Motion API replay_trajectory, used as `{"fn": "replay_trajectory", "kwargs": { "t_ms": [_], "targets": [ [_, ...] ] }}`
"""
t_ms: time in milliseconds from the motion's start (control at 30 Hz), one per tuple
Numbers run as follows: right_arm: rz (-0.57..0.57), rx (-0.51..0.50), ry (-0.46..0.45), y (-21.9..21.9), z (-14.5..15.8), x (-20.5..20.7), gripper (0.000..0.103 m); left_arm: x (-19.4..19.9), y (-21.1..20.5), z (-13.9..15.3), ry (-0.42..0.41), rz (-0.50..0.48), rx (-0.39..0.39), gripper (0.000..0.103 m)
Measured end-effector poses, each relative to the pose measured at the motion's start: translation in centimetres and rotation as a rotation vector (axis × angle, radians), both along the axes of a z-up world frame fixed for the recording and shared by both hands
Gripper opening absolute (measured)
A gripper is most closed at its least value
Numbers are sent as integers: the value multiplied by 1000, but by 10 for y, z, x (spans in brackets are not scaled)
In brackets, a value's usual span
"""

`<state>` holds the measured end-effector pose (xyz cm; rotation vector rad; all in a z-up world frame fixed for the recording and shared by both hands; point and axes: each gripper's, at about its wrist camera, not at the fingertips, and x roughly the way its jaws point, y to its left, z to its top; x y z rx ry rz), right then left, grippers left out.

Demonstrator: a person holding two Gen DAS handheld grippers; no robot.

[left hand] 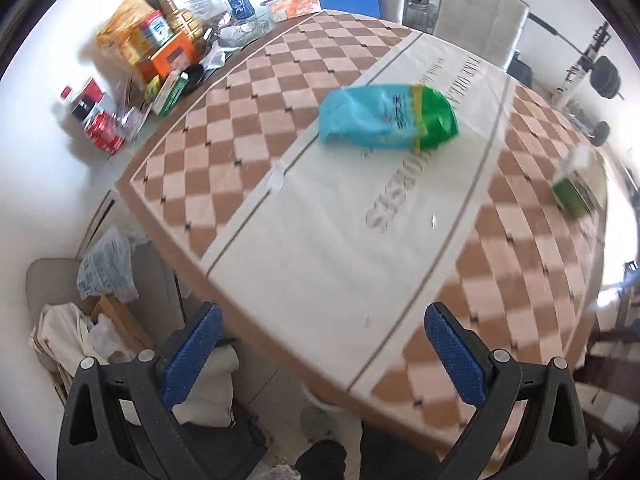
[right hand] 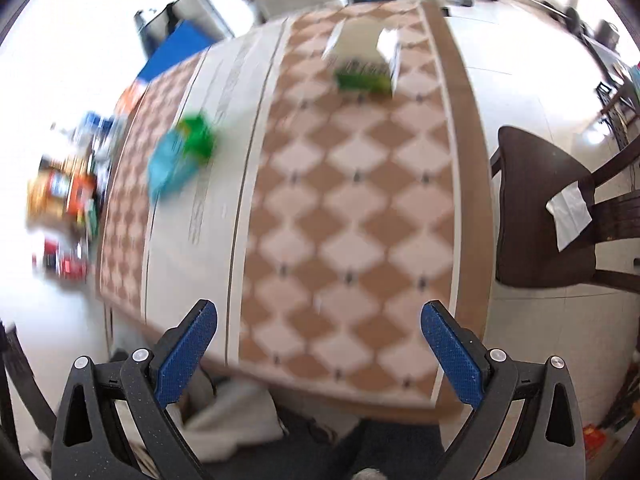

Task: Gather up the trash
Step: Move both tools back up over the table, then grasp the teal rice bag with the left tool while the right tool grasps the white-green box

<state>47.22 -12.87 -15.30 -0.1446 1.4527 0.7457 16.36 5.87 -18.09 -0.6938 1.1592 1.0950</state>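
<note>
Left wrist view: left gripper point(left hand: 320, 344) spread wide, empty, poised above the near edge of the checkered tablecloth point(left hand: 248, 120); crumpled blue-green bag point(left hand: 386, 118) lying mid-table, green-white carton point(left hand: 576, 190) toward the far right.

Right wrist view, blurred: right gripper point(right hand: 318, 342) likewise parted and empty, carton point(right hand: 366, 66) ahead, bag point(right hand: 180, 154) off left.

Approach stage, seemingly; nothing collected yet. Next: reaching forward, closing on the bag.
</note>
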Motion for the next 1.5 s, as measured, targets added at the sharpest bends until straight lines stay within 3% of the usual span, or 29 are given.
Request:
{"fn": "replay_trajectory", "kwargs": {
  "t_ms": [167,333,567,667,833,900,967,1000,1067,1100,1167,1333,1500],
  "targets": [
    [-127,-16,-18,77,-22,111,103,56,72,-22,64,77,-5,103],
    [-161,-127,-3,148,-69,179,103,65,126,-49,46,203,-91,103],
    [-93,-251,47,194,-129,193,103,26,163,-92,-122,455,-252,103],
    [-56,-276,40,203,-139,186,90,9,173,-108,-219,560,-306,102],
    [8,-228,28,220,-138,178,88,9,193,-129,-347,631,-352,102],
    [31,-226,20,226,-139,174,88,17,202,-136,-376,638,-368,99],
    [54,-231,4,234,-140,168,88,28,208,-141,-367,615,-371,76],
    [63,-232,1,237,-141,165,88,34,210,-141,-345,601,-359,75],
    [76,-242,-12,242,-142,158,88,47,215,-135,-301,547,-313,48],
    [82,-243,-17,246,-140,156,88,55,215,-130,-267,512,-293,46],
    [97,-241,-22,252,-139,150,87,63,214,-122,-235,456,-250,26],
    [135,-222,-39,253,-129,140,87,73,199,-90,-169,341,-147,16],
    [158,-183,-47,241,-113,125,87,57,175,-48,-174,281,-54,14]
  ]
}}
